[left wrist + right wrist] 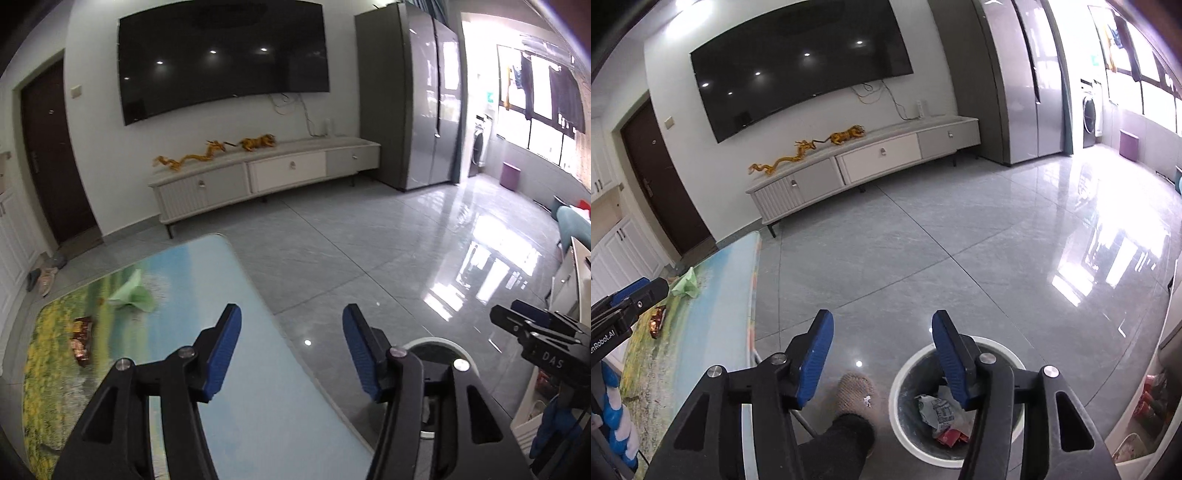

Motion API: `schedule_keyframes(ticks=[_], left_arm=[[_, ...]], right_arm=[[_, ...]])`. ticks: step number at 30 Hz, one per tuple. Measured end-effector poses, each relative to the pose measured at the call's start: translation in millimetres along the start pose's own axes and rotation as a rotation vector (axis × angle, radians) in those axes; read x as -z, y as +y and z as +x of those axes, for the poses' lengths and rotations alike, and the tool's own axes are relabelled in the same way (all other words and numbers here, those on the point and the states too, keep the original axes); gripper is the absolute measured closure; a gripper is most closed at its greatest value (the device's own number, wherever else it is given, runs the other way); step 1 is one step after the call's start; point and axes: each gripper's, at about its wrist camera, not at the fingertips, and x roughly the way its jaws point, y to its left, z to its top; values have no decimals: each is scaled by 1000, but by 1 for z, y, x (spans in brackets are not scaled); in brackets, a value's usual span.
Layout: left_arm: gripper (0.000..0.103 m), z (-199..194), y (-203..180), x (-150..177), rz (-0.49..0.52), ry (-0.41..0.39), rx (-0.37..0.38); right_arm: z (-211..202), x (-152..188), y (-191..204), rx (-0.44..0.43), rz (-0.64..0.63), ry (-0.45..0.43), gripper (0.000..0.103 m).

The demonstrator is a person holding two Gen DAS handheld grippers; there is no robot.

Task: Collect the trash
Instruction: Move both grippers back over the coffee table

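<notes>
On the landscape-print table [229, 373] lie a crumpled green paper [133, 295] and a brown snack wrapper [83, 339]. My left gripper [291, 347] hangs open above the table's right edge, nothing between its blue pads. The right gripper [508, 312] shows at the far right of that view. In the right wrist view my right gripper [882, 350] is open and empty above a white-rimmed bin [894, 387] on the floor. The bin holds crumpled white paper [932, 406] and a red scrap. The left gripper [652, 286] is over the table near the green paper [685, 284] and wrapper [657, 319].
A person's foot in a knitted slipper [855, 391] stands between table and bin. A long TV cabinet [266, 173] with gold figurines lines the far wall under a large TV. A grey fridge [413, 110] stands to the right. Shoes [42, 278] lie by the dark door.
</notes>
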Motion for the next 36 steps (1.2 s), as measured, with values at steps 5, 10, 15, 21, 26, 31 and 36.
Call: schedule_keyframes(ticks=[5,10,15,21,26,31,36], left_arm=[[39,-44,63,12,-70,-51,-144],[38,-81,115,28,-136,-74,-258],[37,-118,157,49,-190,-103,-335],[36,-148,190,67,-251,-125,-418],[35,-164,210,80,-281,-134,-445],[35,-169,227,87,-306,-141,-458],[34,-173,242,93,-320,-143,-467]], right_arm=[[-11,-5,58,-81,-88,-29,41],[-21,-7,113,-157,-165,-58,39],[-26,-7,165,-215,-235,-71,36],[-30,0,212,-266,-307,-68,34],[-31,6,243,-296,-356,-61,33],[-35,13,264,-307,-393,-61,33],[-35,15,278,-314,-414,-64,31]])
